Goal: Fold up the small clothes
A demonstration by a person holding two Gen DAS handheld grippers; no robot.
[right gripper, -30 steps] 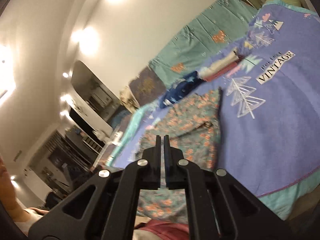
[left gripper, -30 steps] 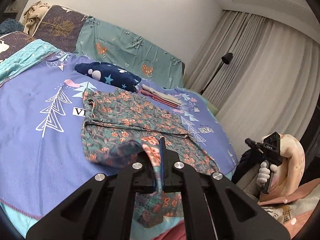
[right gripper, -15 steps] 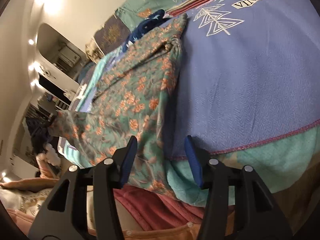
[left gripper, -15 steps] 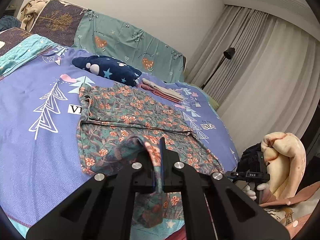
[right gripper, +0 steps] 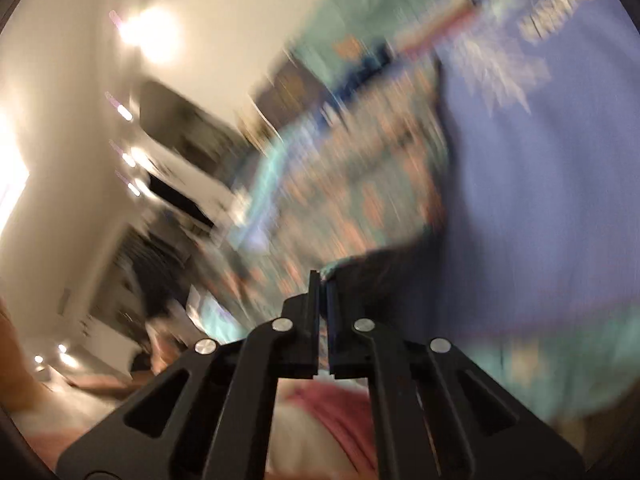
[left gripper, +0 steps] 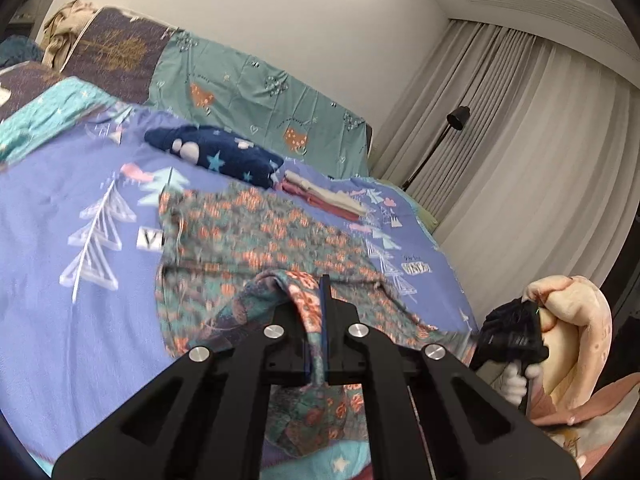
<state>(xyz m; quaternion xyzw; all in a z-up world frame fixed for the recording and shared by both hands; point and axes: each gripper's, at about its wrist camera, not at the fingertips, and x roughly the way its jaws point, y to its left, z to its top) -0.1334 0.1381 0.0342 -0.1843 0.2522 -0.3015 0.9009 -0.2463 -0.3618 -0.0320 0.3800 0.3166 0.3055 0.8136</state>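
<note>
We have the left tongs [left gripper: 316, 300] clamped on a bunched fold of the floral garment [left gripper: 260, 240], low centre of the left view, cloth squeezed between the two fingers and hanging below them. The rest of the garment lies spread on the bed [left gripper: 80, 184], mid-frame, its far edge near the navy piece [left gripper: 216, 156] and the small folded stack [left gripper: 324, 196] in the upper middle.

The right tongs [right gripper: 322, 284] sit bottom centre of a heavily smeared right view. Their fingers are nearly together with a slim gap, and something dark sits at the tips, but we cannot tell whether any cloth is caught there.

What could go wrong? We judge the main risk is a lopsided lift: if only the left side has the fabric, the garment drags and twists instead of folding flat. The left grip is on a bunch, not a clean edge, so layers may slip out under a pull. A wide sweep could also push the garment into the folded stack and upset it. And a fast-moving right tool may simply miss its corner.
</note>
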